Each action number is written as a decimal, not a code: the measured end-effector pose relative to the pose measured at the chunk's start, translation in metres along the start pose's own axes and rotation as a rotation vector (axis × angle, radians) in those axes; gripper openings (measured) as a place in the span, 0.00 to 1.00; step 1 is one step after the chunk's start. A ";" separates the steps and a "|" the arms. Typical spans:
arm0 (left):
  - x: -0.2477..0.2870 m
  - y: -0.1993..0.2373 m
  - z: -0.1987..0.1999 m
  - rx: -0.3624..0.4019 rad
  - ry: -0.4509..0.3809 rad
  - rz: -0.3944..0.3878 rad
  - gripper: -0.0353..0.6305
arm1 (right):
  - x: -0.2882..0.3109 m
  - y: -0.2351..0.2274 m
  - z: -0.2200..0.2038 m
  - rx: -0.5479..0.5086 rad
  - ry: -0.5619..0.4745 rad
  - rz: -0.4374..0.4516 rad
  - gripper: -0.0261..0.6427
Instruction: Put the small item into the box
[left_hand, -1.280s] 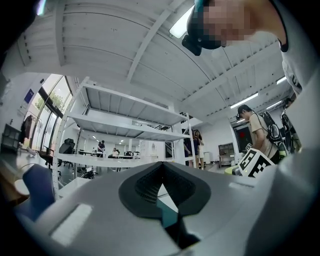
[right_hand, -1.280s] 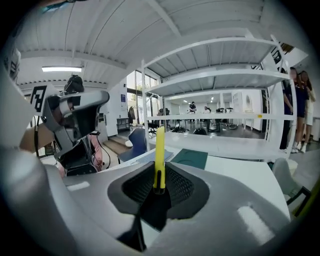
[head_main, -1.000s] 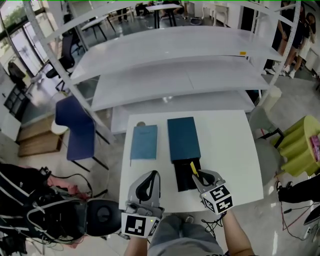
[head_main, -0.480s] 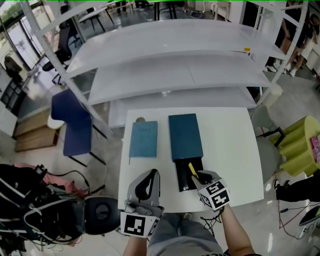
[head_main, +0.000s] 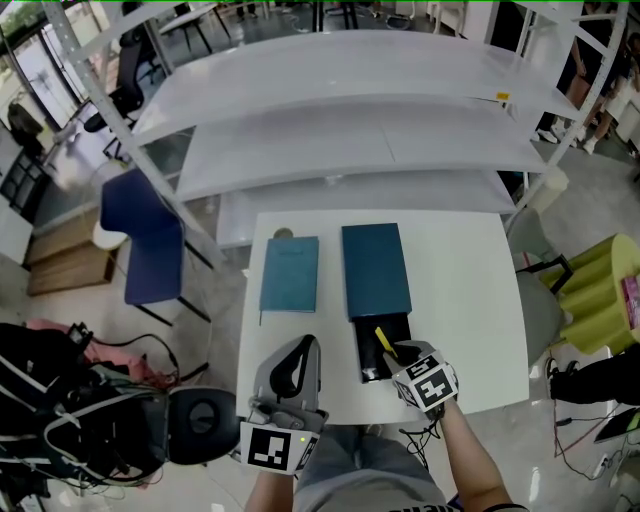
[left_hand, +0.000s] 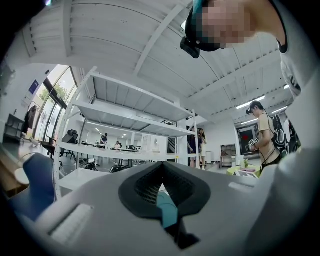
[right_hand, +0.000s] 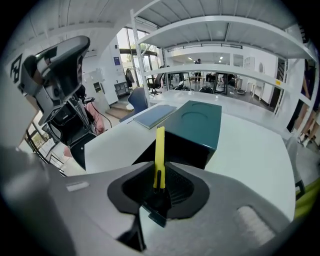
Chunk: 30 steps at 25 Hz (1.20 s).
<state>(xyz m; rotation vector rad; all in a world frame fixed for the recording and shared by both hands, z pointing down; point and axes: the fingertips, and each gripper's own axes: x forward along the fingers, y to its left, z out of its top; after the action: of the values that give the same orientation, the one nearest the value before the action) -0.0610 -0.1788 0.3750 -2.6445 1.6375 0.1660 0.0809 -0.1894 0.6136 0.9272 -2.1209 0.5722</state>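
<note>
The small yellow item (head_main: 384, 339), a slim stick, is sitting pinched between the jaws of the right gripper (head_main: 395, 352), which are closing on its lower end while the rest is sticking out ahead of them (right_hand: 159, 150). In the head view the stick is showing over the open black tray (head_main: 371, 361) that is poking out of the near end of the teal box (head_main: 376, 270); whether it is touching the tray cannot be told. In the right gripper view the box (right_hand: 200, 122) is lying just beyond the stick's tip, its dark opening facing the gripper (right_hand: 159, 186).

The box is resting on the white table (head_main: 460, 300), and a flat blue book (head_main: 290, 274) is lying just to its left, apart from it.

The left gripper (head_main: 292, 372) is hovering at the near left edge of the table, well clear of the box, its jaws pressing together on nothing (left_hand: 161, 192) and pointing upward toward the shelving.

White metal shelving (head_main: 350, 120) is standing on the far side of the table, and a blue chair (head_main: 140, 240) is sitting off to the left.
</note>
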 end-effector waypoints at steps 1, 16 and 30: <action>0.000 0.000 0.000 0.000 0.000 0.001 0.08 | 0.002 0.000 -0.002 -0.003 0.015 0.000 0.14; 0.001 0.010 -0.001 -0.014 0.013 0.014 0.08 | 0.025 -0.002 -0.013 -0.070 0.184 -0.028 0.14; -0.001 0.022 -0.004 -0.023 0.017 0.033 0.08 | 0.042 -0.003 -0.020 -0.123 0.316 -0.068 0.14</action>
<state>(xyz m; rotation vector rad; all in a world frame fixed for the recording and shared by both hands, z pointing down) -0.0803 -0.1879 0.3802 -2.6443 1.6955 0.1641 0.0726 -0.1972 0.6588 0.7806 -1.8136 0.5109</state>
